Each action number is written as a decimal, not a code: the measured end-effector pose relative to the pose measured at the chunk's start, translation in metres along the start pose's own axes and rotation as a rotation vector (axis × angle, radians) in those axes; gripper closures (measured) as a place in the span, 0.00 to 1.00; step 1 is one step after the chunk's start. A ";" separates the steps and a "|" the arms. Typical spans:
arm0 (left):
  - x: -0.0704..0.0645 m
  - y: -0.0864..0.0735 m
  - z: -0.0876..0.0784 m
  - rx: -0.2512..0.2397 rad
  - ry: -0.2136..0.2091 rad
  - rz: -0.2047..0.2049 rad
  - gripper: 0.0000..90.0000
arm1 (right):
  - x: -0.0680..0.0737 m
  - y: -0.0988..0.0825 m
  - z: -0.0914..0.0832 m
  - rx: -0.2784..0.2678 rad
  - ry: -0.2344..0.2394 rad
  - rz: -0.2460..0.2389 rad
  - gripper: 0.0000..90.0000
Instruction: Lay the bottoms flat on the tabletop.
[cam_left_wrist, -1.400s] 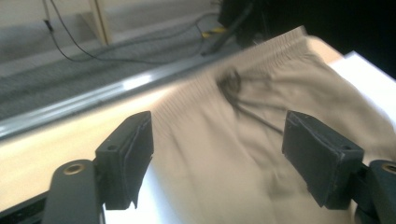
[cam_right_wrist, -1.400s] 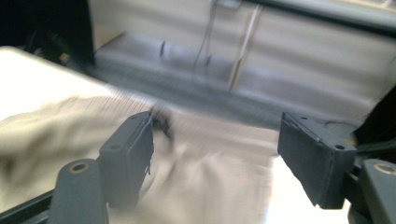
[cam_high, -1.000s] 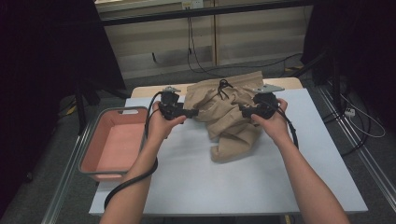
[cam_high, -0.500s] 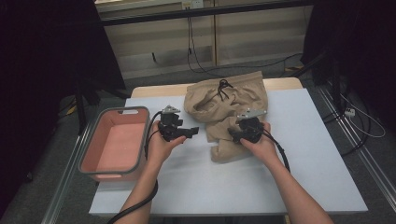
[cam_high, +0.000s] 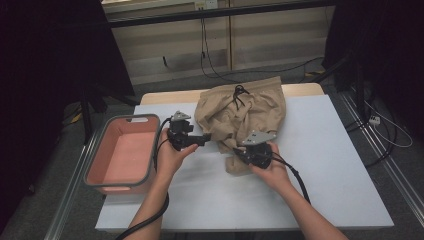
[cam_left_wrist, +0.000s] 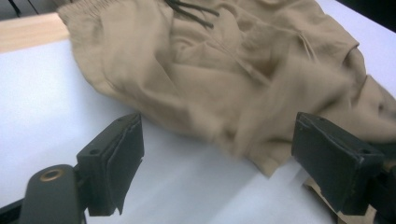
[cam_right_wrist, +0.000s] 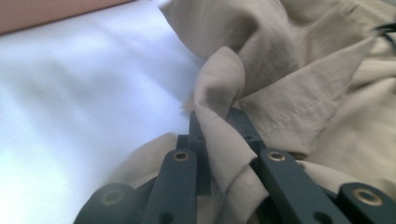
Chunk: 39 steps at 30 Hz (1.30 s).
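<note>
I see a white-topped table (cam_high: 325, 165) with a bare wooden strip along its far edge. Crumpled tan shorts (cam_high: 250, 112) with a black drawstring lie directly on it, toward the far middle, beside nothing else.

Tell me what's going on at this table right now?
A person is working a crumpled pair of tan shorts on a white table with hand-held tongs. The right tongs have just been closing and now pinch a fold of the fabric near the lower edge of the shorts. The left tongs stand open beside the shorts' left edge, gripping nothing. A pink bin sits at the table's left side, with nothing in it.
</note>
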<state>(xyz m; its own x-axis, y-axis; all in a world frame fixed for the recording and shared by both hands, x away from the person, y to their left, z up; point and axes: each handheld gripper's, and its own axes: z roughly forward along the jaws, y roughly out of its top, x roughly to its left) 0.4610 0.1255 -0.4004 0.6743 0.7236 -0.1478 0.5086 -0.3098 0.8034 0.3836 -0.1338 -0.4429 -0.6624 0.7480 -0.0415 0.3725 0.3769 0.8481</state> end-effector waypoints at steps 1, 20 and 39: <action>0.001 0.000 -0.002 -0.004 0.002 -0.008 0.19 | 0.004 -0.001 0.002 0.005 0.010 -0.014 0.91; -0.017 -0.003 0.019 0.008 -0.061 0.027 0.33 | 0.030 -0.009 0.010 0.066 0.106 -0.046 0.75; -0.012 -0.017 0.009 0.096 -0.005 0.097 0.99 | -0.015 -0.012 -0.044 0.043 -0.038 0.071 0.28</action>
<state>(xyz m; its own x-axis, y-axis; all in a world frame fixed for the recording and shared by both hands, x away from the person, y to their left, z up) 0.4490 0.1172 -0.4177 0.7253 0.6842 -0.0754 0.4896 -0.4359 0.7552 0.3602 -0.1737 -0.4290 -0.6086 0.7935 -0.0031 0.4454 0.3448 0.8263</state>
